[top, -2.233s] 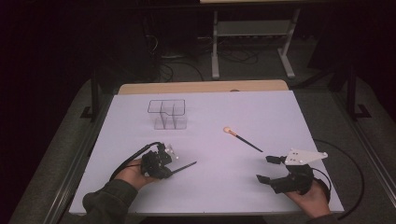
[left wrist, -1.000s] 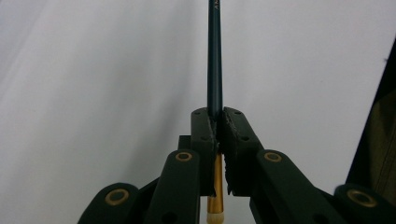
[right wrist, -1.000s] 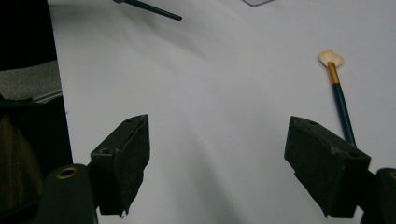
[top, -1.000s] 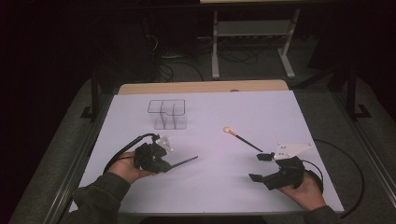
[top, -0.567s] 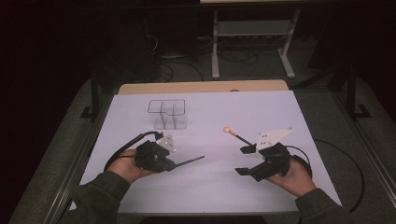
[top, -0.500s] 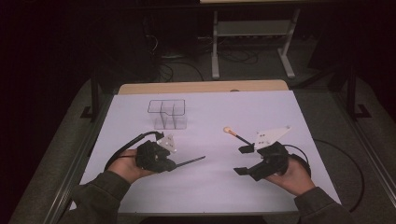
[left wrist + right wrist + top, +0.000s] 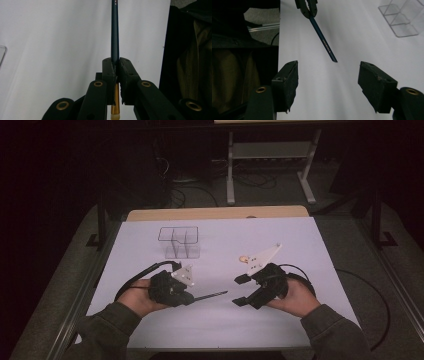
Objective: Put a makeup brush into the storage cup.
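In the high view we can barely read the left tongs (image 7: 192, 296) under the hand and grey plate, and the second brush (image 7: 244, 259) on the counter (image 7: 310, 245) is mostly hidden behind the right tongs' plate; we see just its pale tip. The left gripper view cuts off the held brush's handle at the top edge, and its bristle end below the gold ferrule is out of frame.

Both forearms come in from the bottom, sleeves showing. Our left hand (image 7: 137, 299) holds its tongs roughly level, pointing to the right across the counter. Our right hand (image 7: 295, 296) angles its tongs (image 7: 240, 290) leftward, toward the left hand, lifted off the surface.

The left tongs (image 7: 116, 72) are clamped on the brush (image 7: 114, 32), pads pressed tight on the shaft just above the ferrule. The right tongs (image 7: 328, 82) stand apart, having just been closing a little, with nothing between the pads.

The brush (image 7: 210, 295) is a slim, dark blue-black handle with small lettering near its far end, a gold ferrule and a pale section behind the grip. It juts from the left tongs toward the right ones; in the right gripper view its handle (image 7: 323, 42) slants down, its tip hanging just ahead of the open pads. A clear divided holder (image 7: 181, 242) stands farther back on the counter.
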### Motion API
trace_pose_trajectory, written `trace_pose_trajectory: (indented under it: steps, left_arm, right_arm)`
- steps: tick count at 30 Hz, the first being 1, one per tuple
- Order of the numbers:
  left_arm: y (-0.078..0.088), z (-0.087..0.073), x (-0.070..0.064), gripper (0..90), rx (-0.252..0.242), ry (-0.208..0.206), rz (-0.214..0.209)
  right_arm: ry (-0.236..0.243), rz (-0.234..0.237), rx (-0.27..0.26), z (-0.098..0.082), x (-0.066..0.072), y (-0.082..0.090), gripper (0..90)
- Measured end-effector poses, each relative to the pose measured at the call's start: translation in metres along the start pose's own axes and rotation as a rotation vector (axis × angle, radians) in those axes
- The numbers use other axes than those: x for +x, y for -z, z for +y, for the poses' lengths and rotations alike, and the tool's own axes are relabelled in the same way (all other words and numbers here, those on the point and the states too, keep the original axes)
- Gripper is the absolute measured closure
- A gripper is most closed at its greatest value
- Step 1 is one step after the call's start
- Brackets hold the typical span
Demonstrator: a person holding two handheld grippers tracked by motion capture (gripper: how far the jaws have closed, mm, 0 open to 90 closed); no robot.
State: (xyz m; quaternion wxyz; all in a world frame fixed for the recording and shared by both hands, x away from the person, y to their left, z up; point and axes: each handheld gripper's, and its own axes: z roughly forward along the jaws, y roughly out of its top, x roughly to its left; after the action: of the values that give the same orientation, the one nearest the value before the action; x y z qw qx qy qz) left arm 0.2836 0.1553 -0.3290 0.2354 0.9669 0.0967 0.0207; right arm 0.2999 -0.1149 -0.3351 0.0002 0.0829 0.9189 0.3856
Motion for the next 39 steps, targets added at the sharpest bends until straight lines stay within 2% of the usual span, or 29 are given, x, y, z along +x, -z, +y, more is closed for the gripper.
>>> trace_pose_trajectory:
  steps: [4, 11, 17, 29, 39]
  left_arm:
    - [0.000, 0.003, -0.004, 83.5, 0.007, -0.039, -0.005]
    - [-0.001, 0.009, -0.008, 83.5, 0.014, -0.064, -0.011]
    - [-0.002, 0.014, -0.009, 83.5, 0.017, -0.067, -0.014]
    - [-0.003, 0.022, -0.009, 83.5, 0.033, -0.073, -0.015]
    - [-0.003, 0.036, -0.013, 83.5, 0.048, -0.110, -0.021]
  right_arm:
    - [0.016, 0.020, 0.009, 0.005, -0.001, -0.005, 35.4]
    - [0.023, 0.054, 0.032, 0.013, -0.002, -0.014, 37.9]
    - [0.061, 0.065, 0.054, 0.022, -0.001, -0.021, 42.2]
    - [0.087, 0.100, 0.092, 0.031, 0.002, -0.029, 49.1]
    - [0.108, 0.121, 0.127, 0.035, 0.003, -0.033, 59.5]
